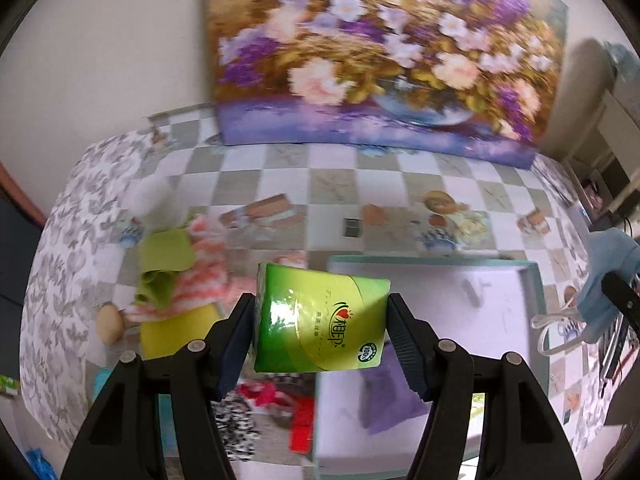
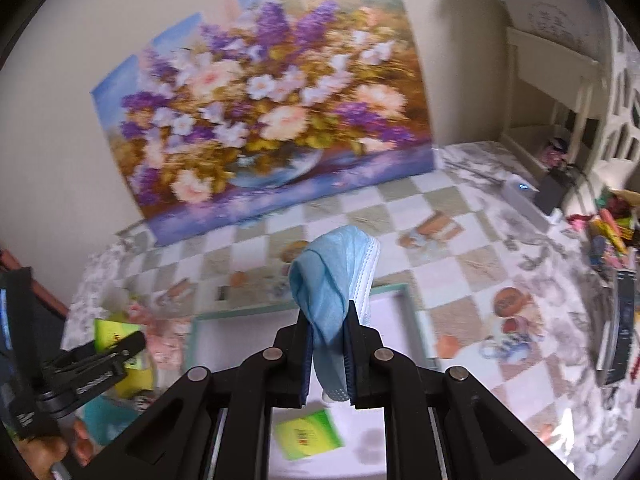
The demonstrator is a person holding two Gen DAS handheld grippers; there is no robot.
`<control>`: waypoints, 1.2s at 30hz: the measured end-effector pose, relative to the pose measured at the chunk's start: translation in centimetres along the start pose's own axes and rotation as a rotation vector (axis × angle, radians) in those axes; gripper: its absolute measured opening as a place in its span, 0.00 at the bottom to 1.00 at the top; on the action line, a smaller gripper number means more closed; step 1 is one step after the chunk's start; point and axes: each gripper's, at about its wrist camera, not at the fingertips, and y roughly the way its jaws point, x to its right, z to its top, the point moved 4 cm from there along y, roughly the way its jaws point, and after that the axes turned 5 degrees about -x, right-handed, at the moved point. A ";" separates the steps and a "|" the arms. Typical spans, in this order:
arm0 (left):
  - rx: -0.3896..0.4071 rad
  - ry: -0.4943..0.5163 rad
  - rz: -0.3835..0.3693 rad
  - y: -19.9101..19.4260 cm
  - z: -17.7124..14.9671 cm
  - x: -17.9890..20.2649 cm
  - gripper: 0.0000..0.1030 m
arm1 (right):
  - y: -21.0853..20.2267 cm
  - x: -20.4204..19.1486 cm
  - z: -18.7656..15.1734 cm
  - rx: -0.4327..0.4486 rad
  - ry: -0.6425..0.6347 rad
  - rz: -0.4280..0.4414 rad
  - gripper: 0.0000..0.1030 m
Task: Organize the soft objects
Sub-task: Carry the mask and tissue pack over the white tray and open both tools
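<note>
The left gripper (image 1: 320, 332) has its jaws set about half apart and pressed on the two short sides of a green tissue pack (image 1: 322, 318), which hangs clear of the table beneath it. Gripping across the pack's width looks sensible — the soft packet dents a little at the pads but stays flat-faced, so its printed front faces the camera. On that front a red heart logo sits beside white Chinese characters that I cannot read with confidence, and a small round seal near the lower corner reads "100%".

The right gripper (image 2: 329, 344) is pinched nearly closed on a blue face mask (image 2: 334, 284), folded over itself and standing up out of the fingertips, its white ear loop dangling below in the left wrist view. Thin fabric needs that narrow squeeze to be held at all.

Just ahead of and below both grippers lies a shallow white tray (image 1: 532, 280) with a teal rim — probably the collecting place. A purple cloth (image 1: 384, 396) already lies in it, and the right wrist view shows a second green pack (image 2: 308, 432) in it under the right claw.

To the left of the left claw, a heap of green, yellow and pink-striped cloths (image 1: 180, 276) waits on the checked tablecloth (image 1: 280, 184), unsorted. A flower painting (image 1: 380, 52) leans against the wall beyond.
</note>
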 end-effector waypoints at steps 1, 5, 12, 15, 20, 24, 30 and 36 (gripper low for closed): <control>-0.002 0.012 -0.001 0.1 -0.1 0.7 0.65 | 0.1 0.7 0.1 -0.004 0.009 -0.019 0.13; -0.008 0.056 -0.014 0.9 0.0 3.1 0.65 | 0.7 3.0 0.0 -0.024 0.028 -0.100 0.13; -0.049 0.128 -0.038 3.1 -0.4 6.9 0.65 | 3.3 4.7 -0.8 -0.102 0.022 -0.162 0.14; -0.066 0.154 -0.046 4.2 -0.7 8.3 0.65 | 4.4 4.7 -1.3 -0.133 0.010 -0.179 0.14; -0.107 0.189 -0.054 6.0 -1.4 9.9 0.65 | 5.7 4.3 -2.0 -0.172 -0.006 -0.179 0.14; -0.135 0.193 -0.053 6.9 -1.9 10.3 0.65 | 6.7 3.0 -2.5 -0.202 -0.039 -0.175 0.14; -0.169 0.166 -0.069 8.1 -2.2 9.7 0.65 | 8.7 1.1 -3.6 -0.249 -0.087 -0.158 0.14; -0.184 0.137 -0.069 8.7 -2.3 8.9 0.65 | 9.4 0.3 -4.0 -0.269 -0.100 -0.146 0.15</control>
